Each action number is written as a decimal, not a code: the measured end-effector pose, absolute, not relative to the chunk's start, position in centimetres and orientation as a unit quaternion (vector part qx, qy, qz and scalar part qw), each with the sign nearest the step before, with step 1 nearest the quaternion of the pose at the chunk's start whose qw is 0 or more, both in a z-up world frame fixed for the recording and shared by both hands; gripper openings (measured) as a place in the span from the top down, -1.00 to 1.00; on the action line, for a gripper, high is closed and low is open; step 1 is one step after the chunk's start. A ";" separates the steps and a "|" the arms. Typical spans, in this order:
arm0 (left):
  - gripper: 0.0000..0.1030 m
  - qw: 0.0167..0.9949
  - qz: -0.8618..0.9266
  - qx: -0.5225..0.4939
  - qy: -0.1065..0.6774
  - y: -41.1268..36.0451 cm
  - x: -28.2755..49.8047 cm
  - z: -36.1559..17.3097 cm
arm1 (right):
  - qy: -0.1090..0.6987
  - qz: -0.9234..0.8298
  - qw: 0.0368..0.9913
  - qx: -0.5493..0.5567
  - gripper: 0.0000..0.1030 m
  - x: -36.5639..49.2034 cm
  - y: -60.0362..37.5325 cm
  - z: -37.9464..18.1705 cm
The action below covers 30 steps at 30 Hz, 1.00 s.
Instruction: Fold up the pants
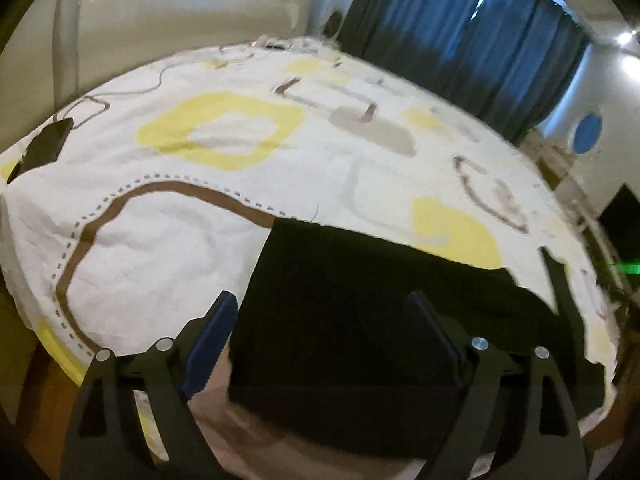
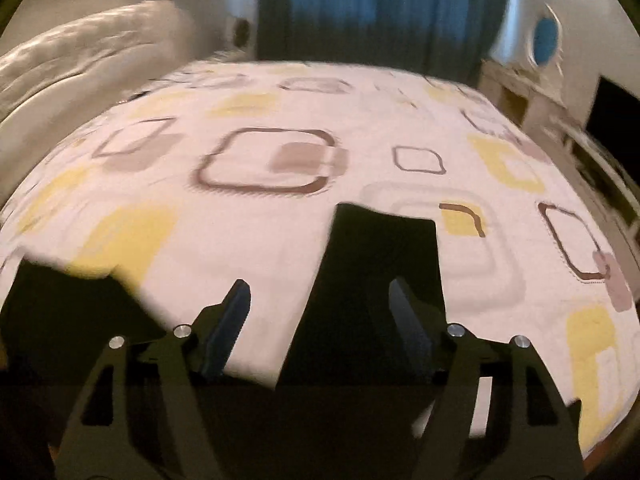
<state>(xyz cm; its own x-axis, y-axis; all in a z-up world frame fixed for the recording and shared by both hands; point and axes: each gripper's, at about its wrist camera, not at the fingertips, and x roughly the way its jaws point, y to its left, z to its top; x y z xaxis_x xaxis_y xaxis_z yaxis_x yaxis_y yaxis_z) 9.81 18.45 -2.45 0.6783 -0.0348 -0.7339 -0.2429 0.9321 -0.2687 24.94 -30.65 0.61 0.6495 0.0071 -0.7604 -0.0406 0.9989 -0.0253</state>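
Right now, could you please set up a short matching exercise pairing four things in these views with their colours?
Things:
1. pants fabric spread on the bed
2. long window curtain
3. padded headboard
4. ring-shaped patch on the bedsheet

Colours:
A. yellow
B. black
C. cream white
D. blue

Pairs: 1-B, 2-D, 3-C, 4-A

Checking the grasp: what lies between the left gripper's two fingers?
In the left wrist view, the black pants lie between the open left gripper fingers, on the patterned bedspread.
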 end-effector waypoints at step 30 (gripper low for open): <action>-0.70 0.886 0.054 -0.183 0.424 16.9 11.0 -6.5 | 0.402 -0.102 0.909 0.033 0.86 25.4 -41.0 2.2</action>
